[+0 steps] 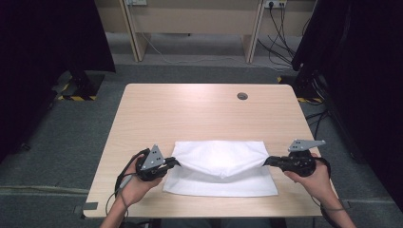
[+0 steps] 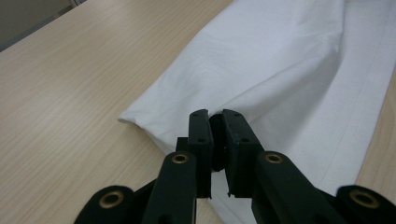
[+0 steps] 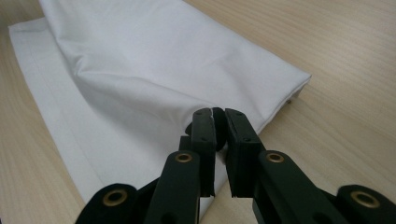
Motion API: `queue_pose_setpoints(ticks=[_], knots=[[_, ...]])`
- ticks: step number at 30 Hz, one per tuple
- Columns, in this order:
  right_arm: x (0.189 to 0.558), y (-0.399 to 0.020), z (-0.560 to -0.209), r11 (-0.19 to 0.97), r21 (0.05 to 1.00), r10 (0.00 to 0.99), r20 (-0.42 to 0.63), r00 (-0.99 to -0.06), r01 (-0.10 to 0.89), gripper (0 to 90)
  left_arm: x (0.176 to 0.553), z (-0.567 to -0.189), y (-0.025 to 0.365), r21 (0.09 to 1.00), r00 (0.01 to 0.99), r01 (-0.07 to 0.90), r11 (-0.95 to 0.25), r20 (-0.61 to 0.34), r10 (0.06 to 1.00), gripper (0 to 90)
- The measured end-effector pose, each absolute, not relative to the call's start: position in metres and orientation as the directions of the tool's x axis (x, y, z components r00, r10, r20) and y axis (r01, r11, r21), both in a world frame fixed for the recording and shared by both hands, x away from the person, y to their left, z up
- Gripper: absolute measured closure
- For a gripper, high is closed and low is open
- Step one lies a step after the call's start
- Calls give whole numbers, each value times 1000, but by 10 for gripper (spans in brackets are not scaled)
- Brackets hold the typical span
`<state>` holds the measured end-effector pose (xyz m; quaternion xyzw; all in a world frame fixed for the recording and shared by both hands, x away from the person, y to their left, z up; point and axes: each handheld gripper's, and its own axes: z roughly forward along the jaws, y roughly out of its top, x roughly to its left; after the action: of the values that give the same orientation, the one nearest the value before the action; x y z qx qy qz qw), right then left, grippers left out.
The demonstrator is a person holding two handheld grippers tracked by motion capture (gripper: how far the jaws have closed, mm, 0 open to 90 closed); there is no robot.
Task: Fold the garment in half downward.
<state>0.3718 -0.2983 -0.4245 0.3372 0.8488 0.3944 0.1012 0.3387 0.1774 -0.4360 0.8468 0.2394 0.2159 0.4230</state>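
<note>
A grey carpeted floor point(image 1: 71, 142) surrounds a rectangular light wooden table point(image 1: 199, 109), with dark curtains at both sides and a pale desk frame with trailing cables at the back wall. Near the table's far edge sits a small round grey cable hole point(image 1: 242, 96).

On the near half of the table lies a white rectangular fabric cloth point(image 1: 221, 166), folded so that an upper layer is lifted over a flat lower layer; the upper layer sags in the middle between its two raised ends, while the lower layer's near hem rests flat on the wood.

The black two-jaw left gripper point(image 1: 175, 162), held in the person's left hand point(image 1: 135, 185), has its jaws closed tight on the left end of the upper layer; the left gripper view shows the fabric pinched between the pads. The black two-jaw right gripper point(image 1: 267, 161), held in the right hand point(image 1: 313, 178), is likewise clamped on the right end of that layer, with cloth caught between its pads.
</note>
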Motion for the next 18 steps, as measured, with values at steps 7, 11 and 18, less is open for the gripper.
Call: queue_pose_setpoints(ticks=[7, 11, 18], knots=[[368, -298, -423, 467, 739, 646, 90, -758, 486, 837, 334, -433, 176, 816, 796, 210, -538, 176, 579, 818], [364, -298, -421, 470, 740, 644, 85, -761, 481, 837, 331, -433, 176, 815, 797, 205, -542, 182, 576, 819], [358, -299, -420, 476, 741, 640, 79, -764, 475, 837, 326, -435, 178, 815, 796, 211, -540, 177, 579, 818]])
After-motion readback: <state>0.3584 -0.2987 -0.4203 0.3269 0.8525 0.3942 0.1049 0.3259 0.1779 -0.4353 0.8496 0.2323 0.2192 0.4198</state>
